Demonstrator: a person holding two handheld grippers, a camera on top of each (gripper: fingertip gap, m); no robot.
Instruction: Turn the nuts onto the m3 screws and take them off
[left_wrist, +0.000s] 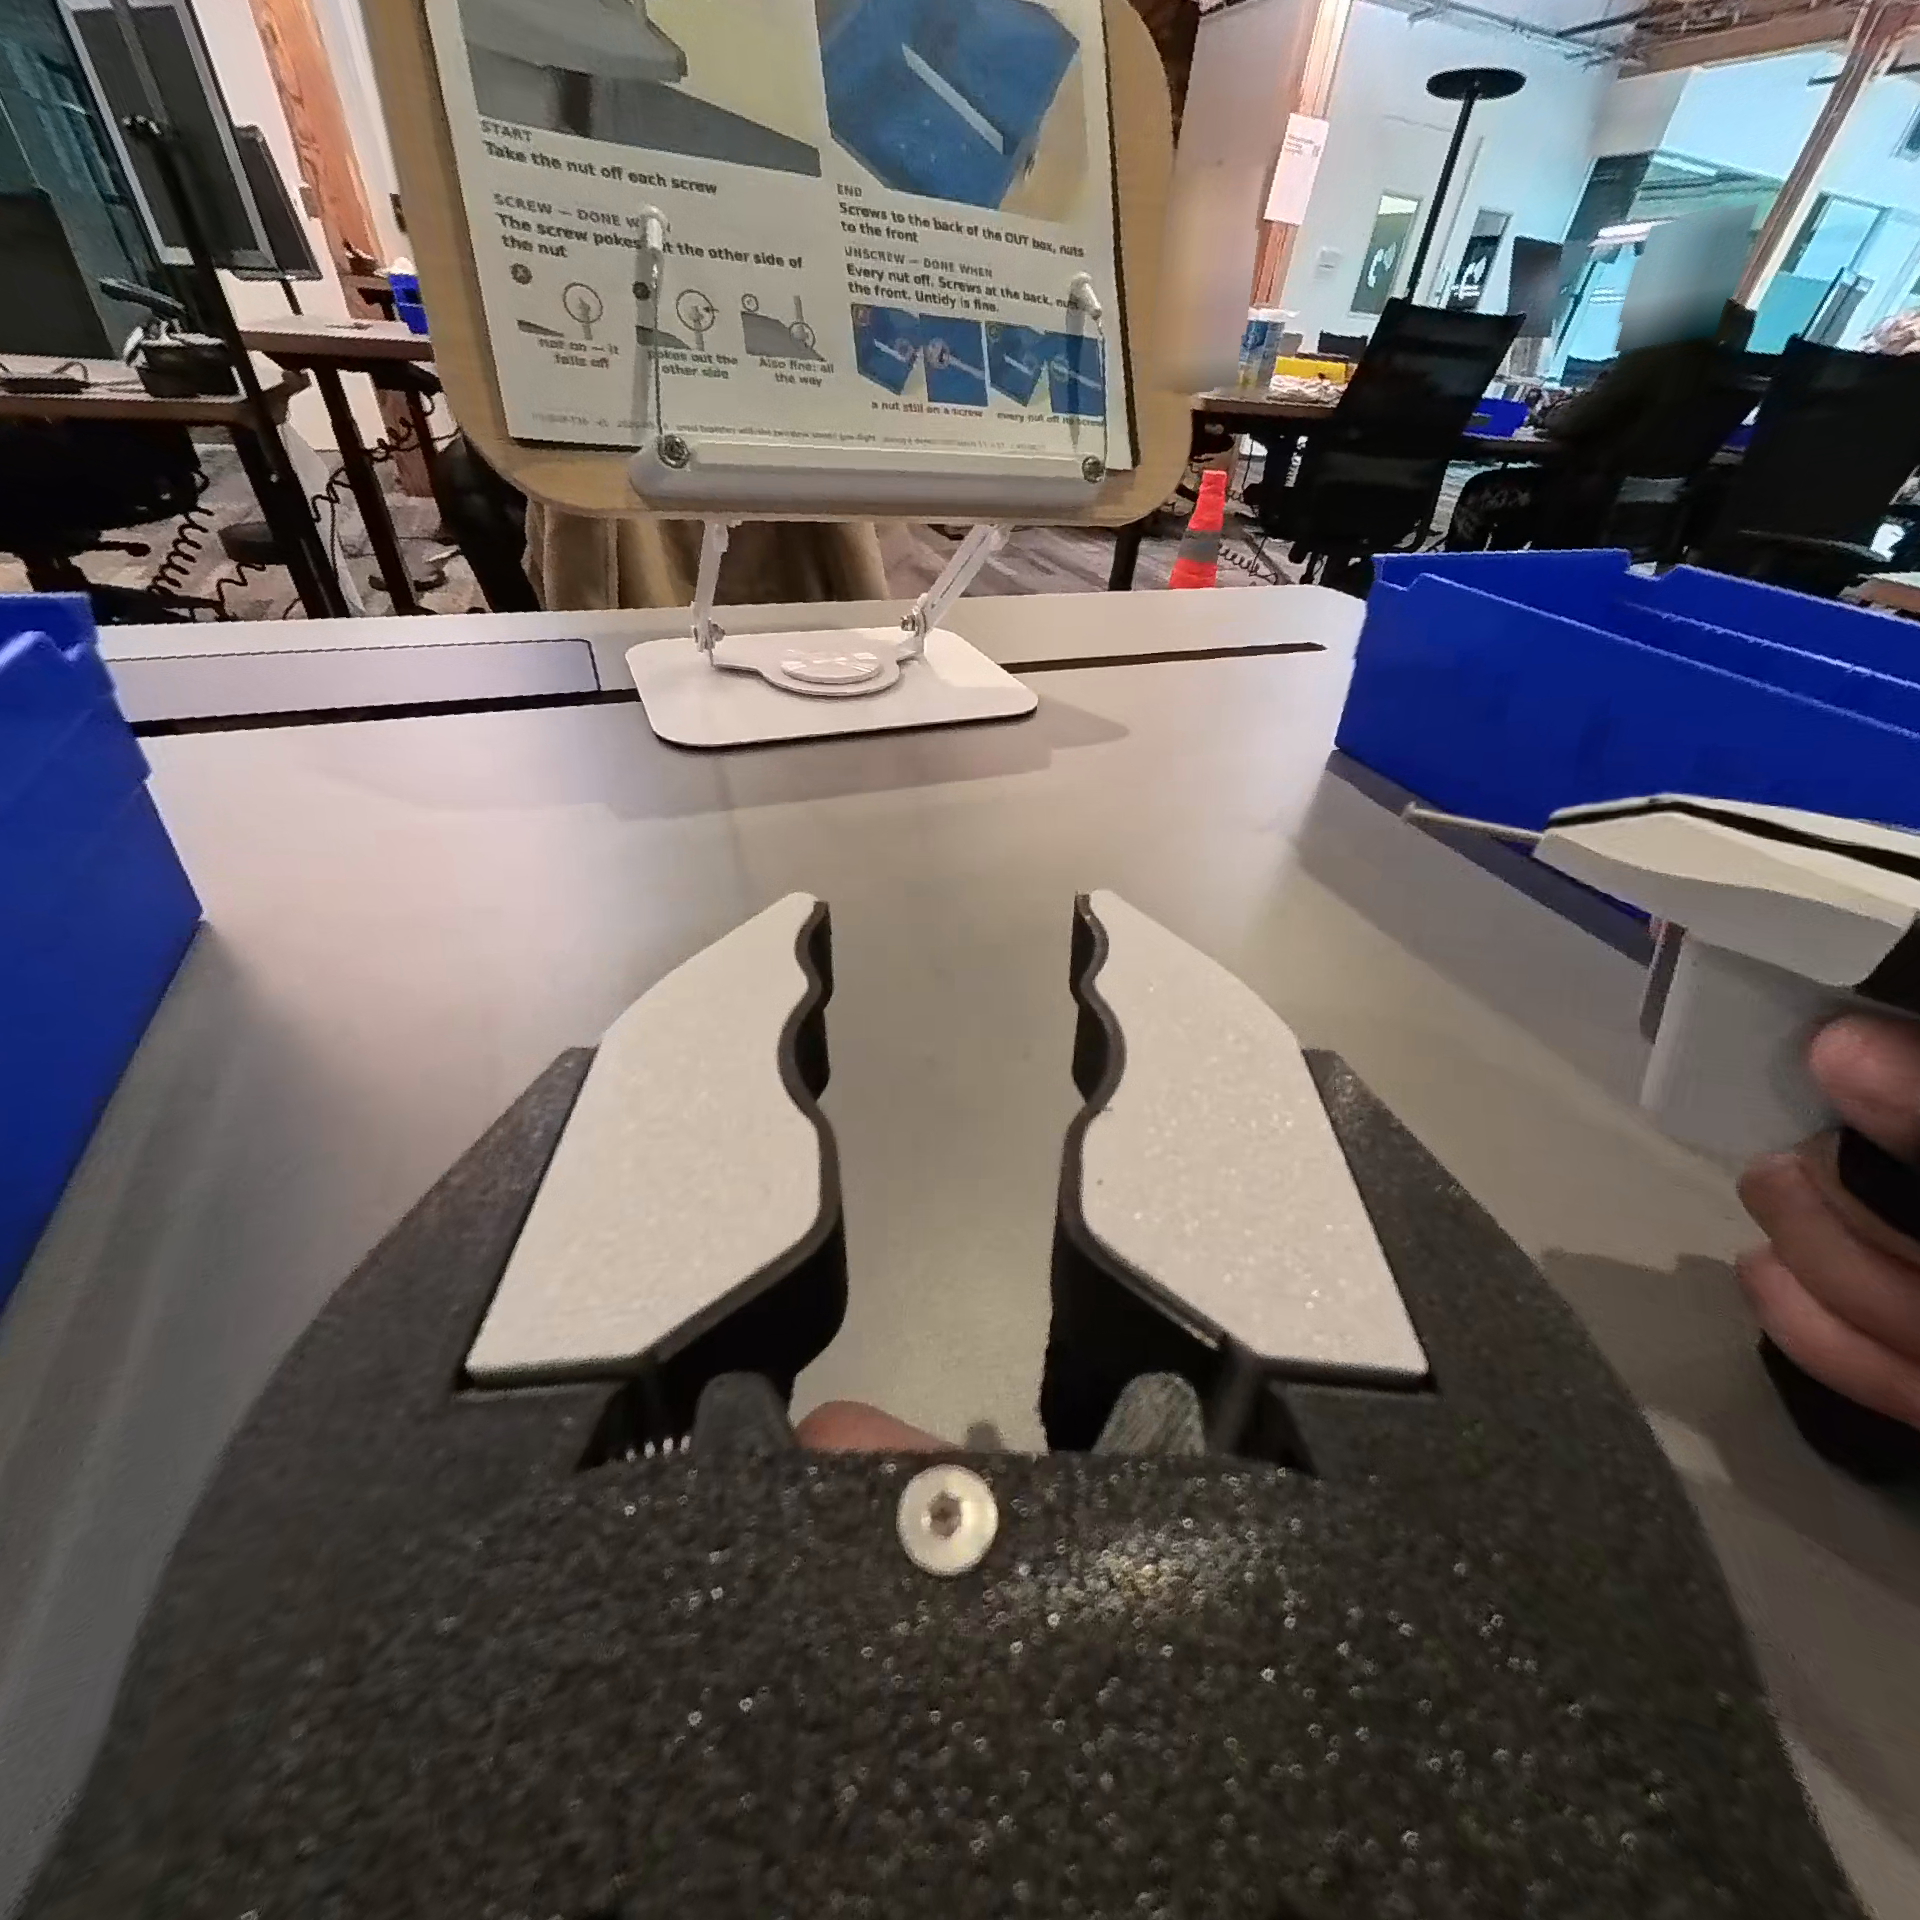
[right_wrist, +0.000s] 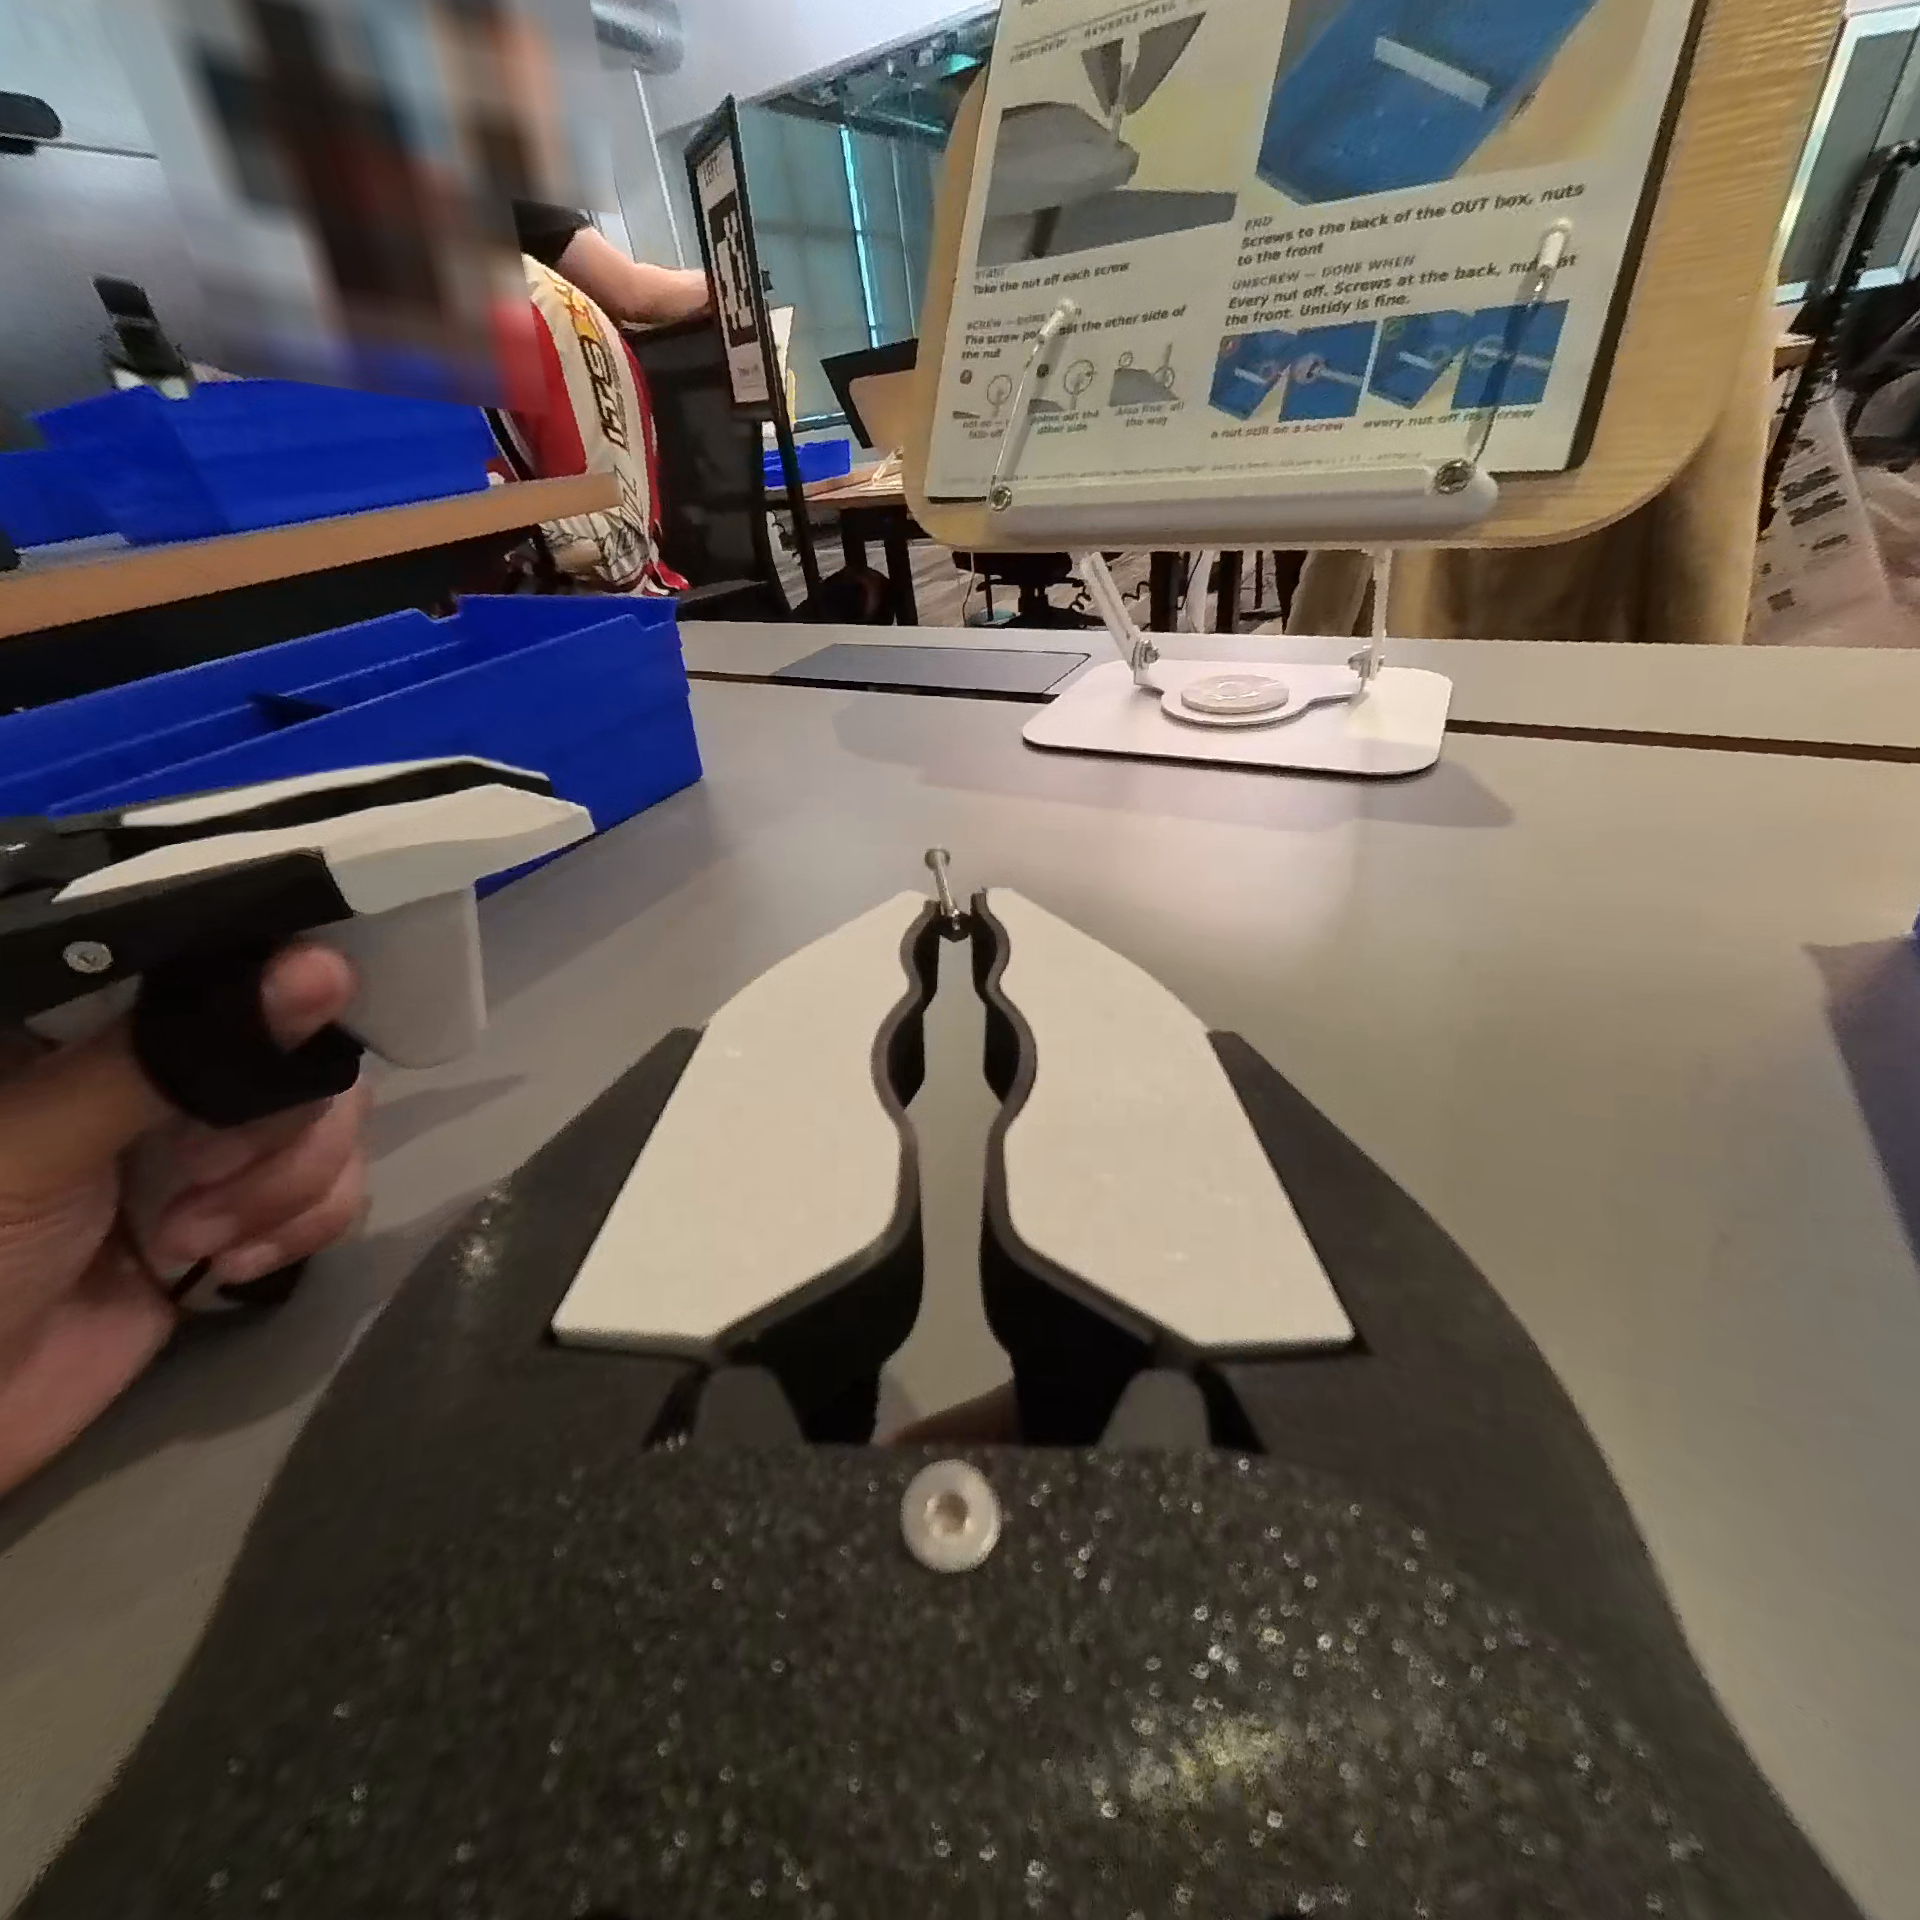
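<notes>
The right hand-held gripper (right_wrist: 954, 914) is closed at its tips on a small m3 screw (right_wrist: 943, 881), which is held above the grey desk (right_wrist: 1351, 987) in front of the instruction stand (right_wrist: 1236, 717), its head pointing away. The left hand-held gripper (left_wrist: 951, 925) is held wide apart and empty, facing the stand. A blue bin (left_wrist: 1621, 675) is seen right of the stand, another blue bin (left_wrist: 62, 883) left of it
</notes>
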